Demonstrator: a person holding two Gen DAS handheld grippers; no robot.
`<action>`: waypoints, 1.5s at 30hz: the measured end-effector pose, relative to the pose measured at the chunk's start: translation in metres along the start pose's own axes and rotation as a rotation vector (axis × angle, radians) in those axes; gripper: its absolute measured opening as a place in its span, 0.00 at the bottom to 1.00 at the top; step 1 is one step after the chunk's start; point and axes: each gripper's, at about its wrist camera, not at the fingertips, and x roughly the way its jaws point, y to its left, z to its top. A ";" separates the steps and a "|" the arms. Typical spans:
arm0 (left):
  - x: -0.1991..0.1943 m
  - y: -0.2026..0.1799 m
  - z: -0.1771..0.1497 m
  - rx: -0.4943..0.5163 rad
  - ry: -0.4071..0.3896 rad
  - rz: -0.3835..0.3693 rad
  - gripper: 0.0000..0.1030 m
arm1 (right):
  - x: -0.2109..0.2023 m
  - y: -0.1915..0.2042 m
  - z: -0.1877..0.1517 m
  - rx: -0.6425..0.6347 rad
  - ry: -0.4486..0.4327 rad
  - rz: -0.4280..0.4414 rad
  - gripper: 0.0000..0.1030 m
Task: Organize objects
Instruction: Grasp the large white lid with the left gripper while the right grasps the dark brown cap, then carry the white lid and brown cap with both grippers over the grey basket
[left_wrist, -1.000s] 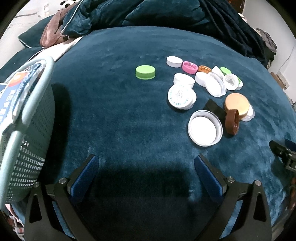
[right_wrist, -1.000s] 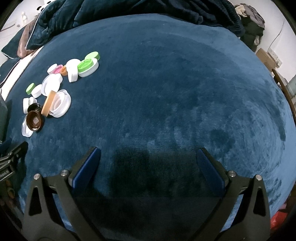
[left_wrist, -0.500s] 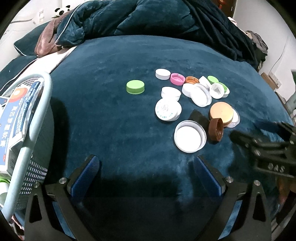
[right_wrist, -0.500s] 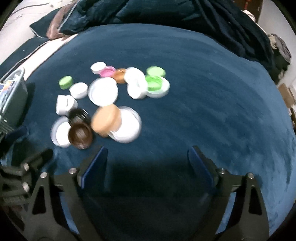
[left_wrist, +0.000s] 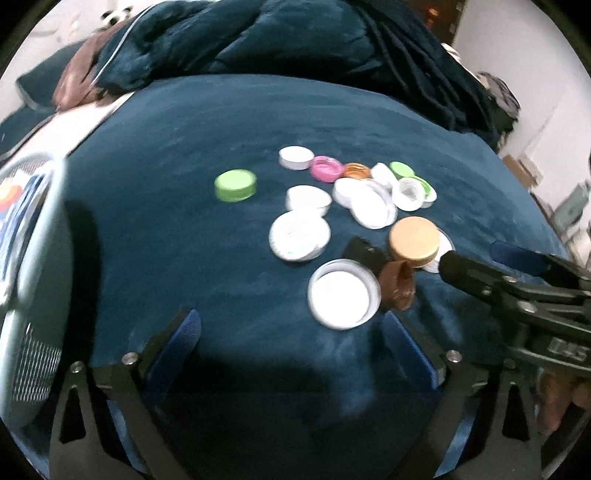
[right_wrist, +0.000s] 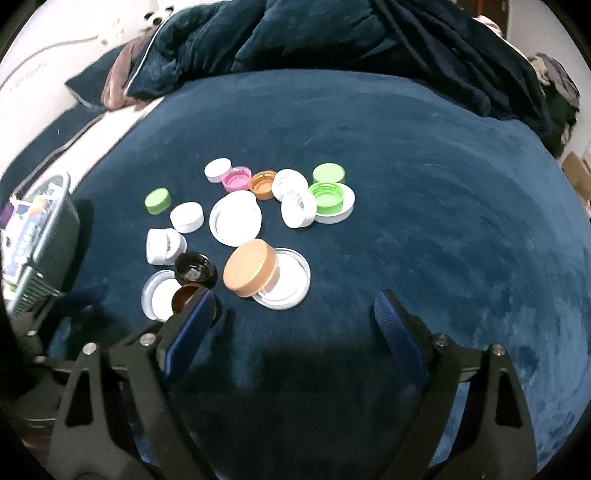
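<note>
Right wrist: right gripper (right_wrist: 295, 310) spread, just closing, empty; brown cap (right_wrist: 184, 300) behind left finger.

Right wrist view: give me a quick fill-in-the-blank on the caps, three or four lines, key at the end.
1. The gold cap leans on a shallow ____ lid.
2. The pink cap sits between a white cap and an ____ cap.
3. The lone green cap lies on the side of the pile nearer the ____.
4. Both tongs, left and right, are ____, nothing between them.

Missing words: white; orange; basket; open
</note>
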 end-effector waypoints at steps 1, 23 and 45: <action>0.003 -0.004 0.001 0.018 -0.004 0.003 0.87 | -0.003 -0.003 -0.001 0.016 -0.004 0.005 0.86; -0.018 0.033 -0.007 -0.027 0.001 0.034 0.41 | 0.028 0.040 0.002 0.031 0.080 0.177 0.29; -0.155 0.113 0.009 -0.209 -0.175 0.111 0.41 | -0.037 0.156 0.030 -0.134 -0.028 0.380 0.30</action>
